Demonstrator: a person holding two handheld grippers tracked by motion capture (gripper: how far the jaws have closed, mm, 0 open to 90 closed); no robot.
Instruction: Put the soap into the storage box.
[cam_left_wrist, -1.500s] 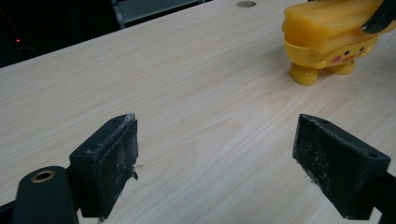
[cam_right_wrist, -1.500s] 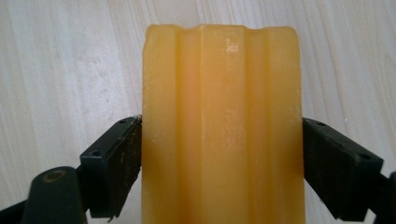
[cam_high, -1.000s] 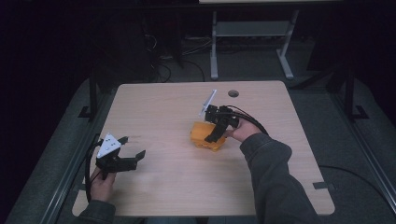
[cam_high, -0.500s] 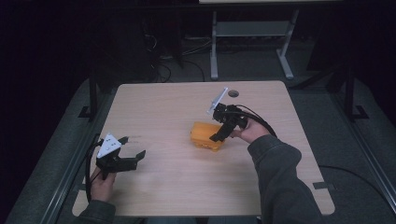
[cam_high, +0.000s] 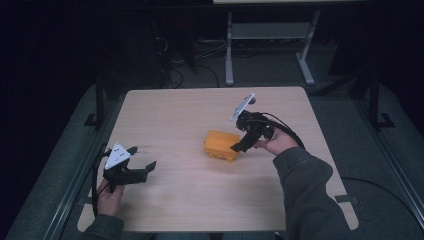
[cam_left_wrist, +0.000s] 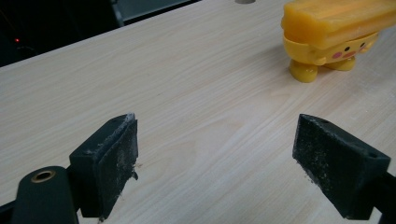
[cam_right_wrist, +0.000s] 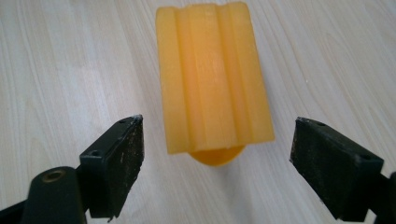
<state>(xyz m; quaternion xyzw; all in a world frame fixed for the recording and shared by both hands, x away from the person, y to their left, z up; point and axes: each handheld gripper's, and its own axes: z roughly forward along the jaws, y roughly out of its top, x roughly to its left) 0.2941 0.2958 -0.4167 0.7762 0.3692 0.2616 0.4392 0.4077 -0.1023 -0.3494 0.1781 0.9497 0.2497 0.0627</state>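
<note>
Thing in hand: a yellow plastic toy with a ribbed slab top, a small face and stubby feet (cam_high: 221, 145), standing upright near the middle of the pale wooden table (cam_high: 175, 115), resting on its own feet.
Right gripper (cam_high: 239, 146): hovers just at the toy's right side, tilted down toward it; in the right gripper view its black jaws stand wide apart, one to each side of the ribbed top (cam_right_wrist: 212, 79), touching nothing.
Why so held: the jaws straddle the slab's long sides, so it reads as lined up across the narrow width, the easiest span to clamp.
Left gripper (cam_high: 141, 161): low over the table's near left part, well apart from the toy; its jaws gape open and grip nothing.
Why parked there: it looks to be waiting out of the way, its camera aimed across the bare wood at the toy's face (cam_left_wrist: 334, 49).
Judgement: the toy sits free; whether the right jaws are about to close or have just let go cannot be told.
</note>
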